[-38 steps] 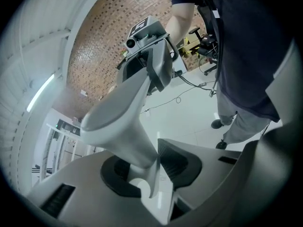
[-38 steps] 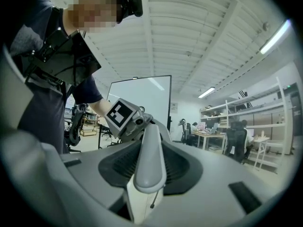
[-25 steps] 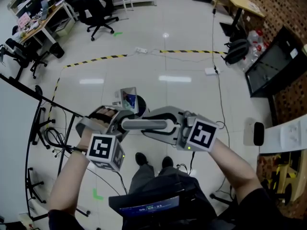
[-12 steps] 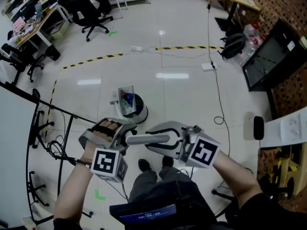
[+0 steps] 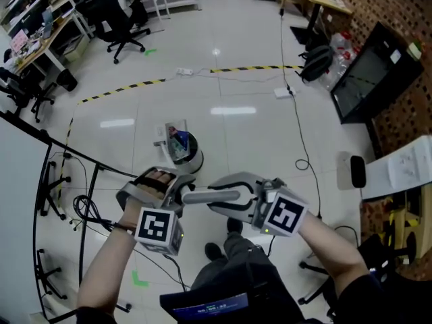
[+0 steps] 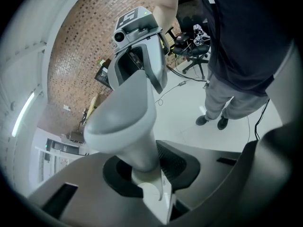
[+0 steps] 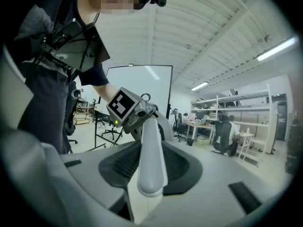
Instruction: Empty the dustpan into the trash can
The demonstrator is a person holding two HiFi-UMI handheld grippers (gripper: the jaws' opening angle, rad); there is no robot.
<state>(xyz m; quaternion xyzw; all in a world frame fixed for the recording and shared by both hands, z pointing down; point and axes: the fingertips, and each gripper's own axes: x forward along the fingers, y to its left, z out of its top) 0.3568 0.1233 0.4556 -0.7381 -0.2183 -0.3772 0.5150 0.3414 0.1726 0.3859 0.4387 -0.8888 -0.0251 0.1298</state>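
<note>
Head view: left gripper (image 5: 174, 193) and right gripper (image 5: 235, 196) carry the dustpan handle (image 5: 209, 196) level, one end in each pair of fingers; the trash can (image 5: 193, 159) stands on the floor (image 5: 256, 140) just beyond the left fingers.
Left gripper view: fingers narrow, clamped on the handle's flared end.
Right gripper view: fingers about half-wide, clamped on the handle's rounded end.

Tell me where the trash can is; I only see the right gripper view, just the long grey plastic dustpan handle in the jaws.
Observer: Head view: the round white trash can stands on the floor, ahead of the long grey plastic dustpan handle.
Operator: Is the other gripper holding on?
Observer: Yes. The left gripper is clamped on that handle; its jaws have just been closing.
</note>
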